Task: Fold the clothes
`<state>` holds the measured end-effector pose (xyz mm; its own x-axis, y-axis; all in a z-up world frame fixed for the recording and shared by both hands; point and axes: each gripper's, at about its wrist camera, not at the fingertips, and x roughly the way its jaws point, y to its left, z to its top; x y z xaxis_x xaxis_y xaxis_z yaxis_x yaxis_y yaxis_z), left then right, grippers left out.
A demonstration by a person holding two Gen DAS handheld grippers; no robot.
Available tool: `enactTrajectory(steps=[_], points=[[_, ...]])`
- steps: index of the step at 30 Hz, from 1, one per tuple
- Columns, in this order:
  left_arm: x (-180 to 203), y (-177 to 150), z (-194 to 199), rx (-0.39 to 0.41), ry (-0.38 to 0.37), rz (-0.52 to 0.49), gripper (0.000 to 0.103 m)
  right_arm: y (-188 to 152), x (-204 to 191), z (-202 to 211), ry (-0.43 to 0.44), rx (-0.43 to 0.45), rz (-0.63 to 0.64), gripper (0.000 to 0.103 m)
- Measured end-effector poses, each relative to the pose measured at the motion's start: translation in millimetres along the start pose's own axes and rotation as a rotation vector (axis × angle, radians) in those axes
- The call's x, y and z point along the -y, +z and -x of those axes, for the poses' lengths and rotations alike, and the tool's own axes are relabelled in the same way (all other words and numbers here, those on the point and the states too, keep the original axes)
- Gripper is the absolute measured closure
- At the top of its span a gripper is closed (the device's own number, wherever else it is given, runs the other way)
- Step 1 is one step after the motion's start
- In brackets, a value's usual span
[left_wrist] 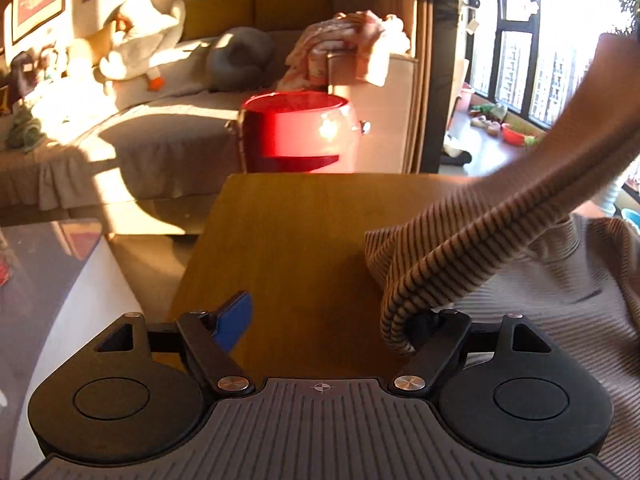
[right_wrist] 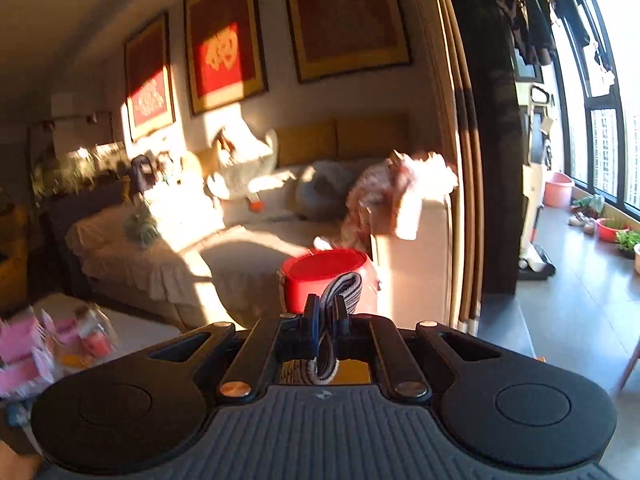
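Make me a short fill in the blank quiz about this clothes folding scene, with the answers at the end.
1. The right gripper is shut on a fold of the ribbed ____ garment.
2. The left gripper stands ____ over the wooden table.
3. Beyond the table stands a glossy ____ bucket.
4. The plush white goose lies on the ____.

Answers: striped; open; red; sofa

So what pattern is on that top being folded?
Thin brown-and-cream stripes on the top, clearest in the left wrist view.

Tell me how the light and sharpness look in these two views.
Left wrist view: low sun glares off the red bucket, and the lifted striped garment smears toward the blown-out window. Right wrist view: motion-blurred all over, sun patches on the sofa.
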<state>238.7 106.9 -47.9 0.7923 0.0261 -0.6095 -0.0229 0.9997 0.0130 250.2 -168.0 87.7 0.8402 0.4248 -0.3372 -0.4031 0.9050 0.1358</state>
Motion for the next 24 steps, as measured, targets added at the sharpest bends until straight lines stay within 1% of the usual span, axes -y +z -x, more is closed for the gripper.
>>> enactTrajectory(steps=[3, 4, 5, 8, 9, 10, 11, 12, 14, 15, 16, 17, 18, 20, 22, 24], points=[[-6, -6, 12, -0.007, -0.015, -0.007, 0.015, -43, 20, -33, -0.055, -0.106, -0.006, 0.098], [-7, -6, 17, -0.006, -0.030, -0.010, 0.015, -57, 28, -43, -0.077, -0.145, -0.010, 0.099], [-6, -4, 23, -0.004, -0.051, -0.010, 0.014, -73, 35, -53, -0.107, -0.188, -0.014, 0.102], [-3, 3, 42, 0.024, -0.122, 0.004, 0.012, -112, 59, -68, -0.165, -0.320, -0.064, 0.102], [-1, 7, 46, 0.036, -0.142, 0.013, 0.012, -123, 64, -69, -0.176, -0.351, -0.074, 0.102], [3, 10, 48, 0.044, -0.168, 0.022, 0.011, -130, 67, -67, -0.179, -0.356, -0.073, 0.102], [7, 14, 50, 0.050, -0.195, 0.030, 0.010, -133, 68, -63, -0.177, -0.342, -0.069, 0.102], [12, 16, 51, 0.050, -0.228, 0.029, 0.010, -132, 69, -60, -0.176, -0.342, -0.080, 0.102], [26, 15, 52, 0.054, -0.265, -0.005, 0.010, -130, 71, -54, -0.174, -0.342, -0.100, 0.102], [33, 14, 52, 0.055, -0.281, -0.022, 0.010, -128, 74, -51, -0.163, -0.342, -0.124, 0.099], [38, 11, 50, 0.048, -0.282, -0.040, 0.010, -125, 78, -48, -0.125, -0.343, -0.183, 0.096], [42, 8, 46, 0.035, -0.278, -0.049, 0.010, -122, 82, -45, -0.083, -0.346, -0.252, 0.088], [45, 6, 42, 0.021, -0.273, -0.047, 0.010, -119, 85, -45, -0.055, -0.353, -0.308, 0.075], [46, 3, 37, 0.002, -0.263, -0.036, 0.010, -119, 83, -51, -0.037, -0.382, -0.340, 0.058], [46, 2, 35, -0.004, -0.256, -0.036, 0.010, -124, 76, -57, -0.030, -0.394, -0.329, 0.058], [44, 1, 34, -0.008, -0.246, -0.038, 0.009, -124, 68, -61, -0.011, -0.388, -0.320, 0.058]])
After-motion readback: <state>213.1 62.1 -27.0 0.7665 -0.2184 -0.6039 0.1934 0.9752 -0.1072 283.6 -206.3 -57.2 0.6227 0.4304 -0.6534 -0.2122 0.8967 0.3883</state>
